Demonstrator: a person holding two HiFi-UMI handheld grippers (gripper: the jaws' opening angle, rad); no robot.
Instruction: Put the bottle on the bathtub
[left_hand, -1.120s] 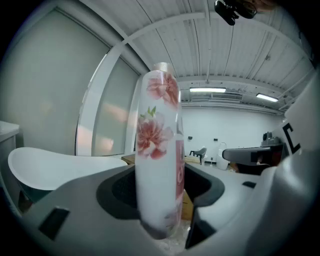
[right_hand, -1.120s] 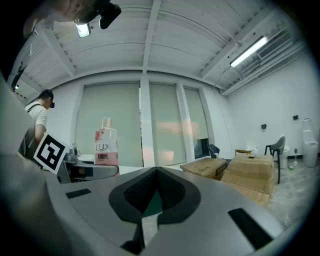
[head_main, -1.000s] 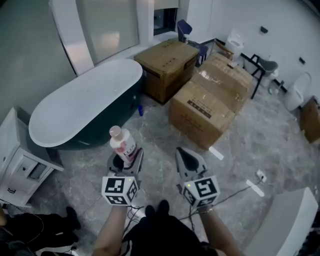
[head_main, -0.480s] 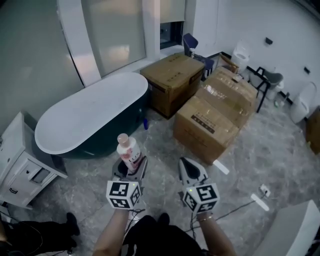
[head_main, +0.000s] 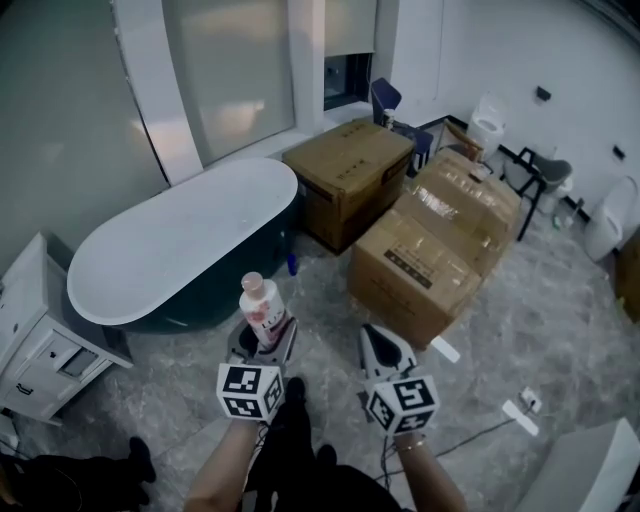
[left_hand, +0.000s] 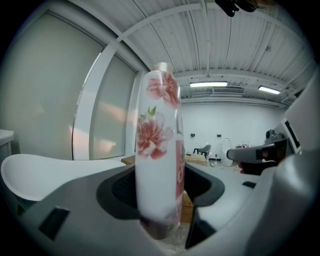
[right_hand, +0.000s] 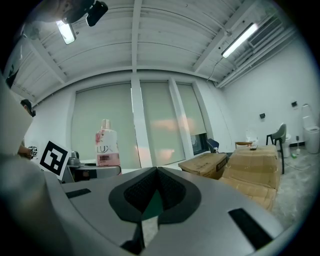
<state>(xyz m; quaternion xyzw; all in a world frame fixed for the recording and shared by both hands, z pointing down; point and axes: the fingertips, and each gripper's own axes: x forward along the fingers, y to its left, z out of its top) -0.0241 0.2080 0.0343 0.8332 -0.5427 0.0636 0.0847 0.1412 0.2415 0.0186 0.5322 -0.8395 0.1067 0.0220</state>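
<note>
Head view: a person stands on a grey stone floor (head_main: 330, 320), a pair of tongs in each hand. The left tongs (head_main: 262, 340) grip a pink-and-white bottle (head_main: 265, 312) upright by its lower body, in the air just short of the near side of the bathtub (head_main: 180, 235), an oval tub with a white top and dark walls. The right tongs (head_main: 385, 345) are beside them, carrying nothing. Cardboard boxes (head_main: 430, 265) stand beyond the tub's right end.

Left gripper view: the bottle (left_hand: 159, 150) fills the centre, both pads pressed against its sides near the base, flower print facing the camera. This close-up alone shows the contact; the tub's white rim curves at lower left.

Right gripper view: these tongs are closed tip to tip, with nothing between them. Only here does the bottle's front label (right_hand: 107, 145) show, off to the left.

The bottle looks like smooth, stiff plastic, likely slippery and fairly light. It is tall, so it may tip on a narrow rim. The low grip on its flat sides seems sound for setting it down.
</note>
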